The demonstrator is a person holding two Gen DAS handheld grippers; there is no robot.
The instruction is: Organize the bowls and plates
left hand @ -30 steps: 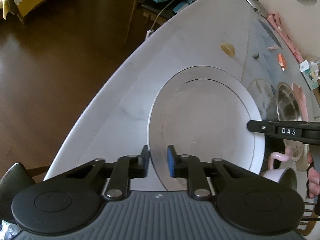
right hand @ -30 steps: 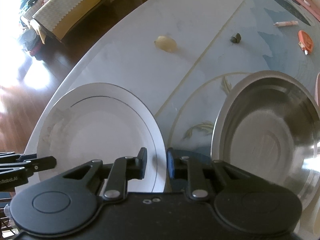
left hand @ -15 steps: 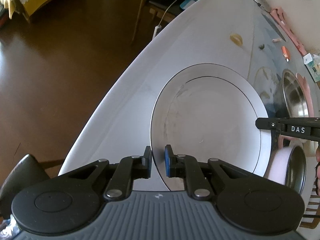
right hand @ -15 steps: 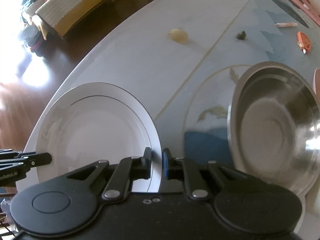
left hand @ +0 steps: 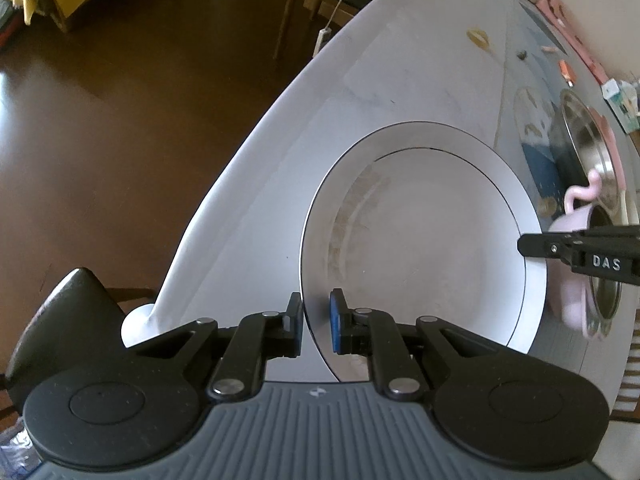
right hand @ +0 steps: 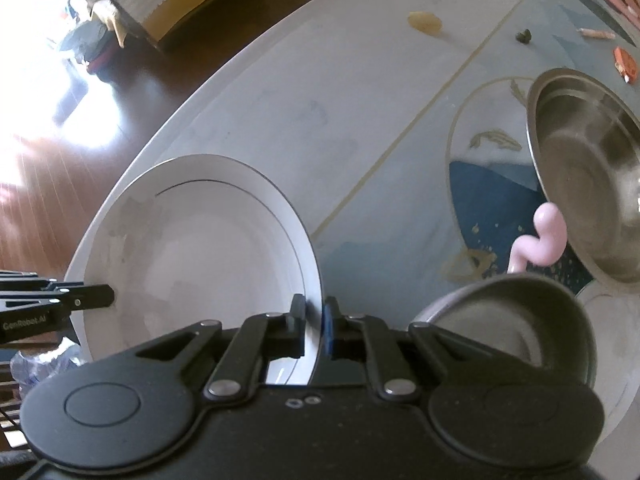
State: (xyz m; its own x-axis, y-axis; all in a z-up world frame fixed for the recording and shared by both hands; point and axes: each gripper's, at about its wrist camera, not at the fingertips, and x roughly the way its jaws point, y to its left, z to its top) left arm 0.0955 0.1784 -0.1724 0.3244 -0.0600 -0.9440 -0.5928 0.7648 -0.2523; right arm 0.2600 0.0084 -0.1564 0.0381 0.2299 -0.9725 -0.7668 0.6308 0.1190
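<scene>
Left wrist view: the left gripper [left hand: 316, 326] pinches the near rim of the white plate [left hand: 420, 240], which spreads up and right across the table [left hand: 340, 120]; the right gripper [left hand: 576, 254] clamps the opposite rim at right.

Right wrist view: the right gripper [right hand: 314, 328] grips the plate [right hand: 192, 248] by its right edge; the steel bowl [right hand: 592, 172] lies upper right, the likely destination, nearer this hand.

Dark wood floor [left hand: 120, 120], yellow-draped sofa [right hand: 168, 4]

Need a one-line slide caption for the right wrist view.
Both grippers, right and left, clamp opposite rims of a white plate beside a steel bowl and pink cup.
</scene>
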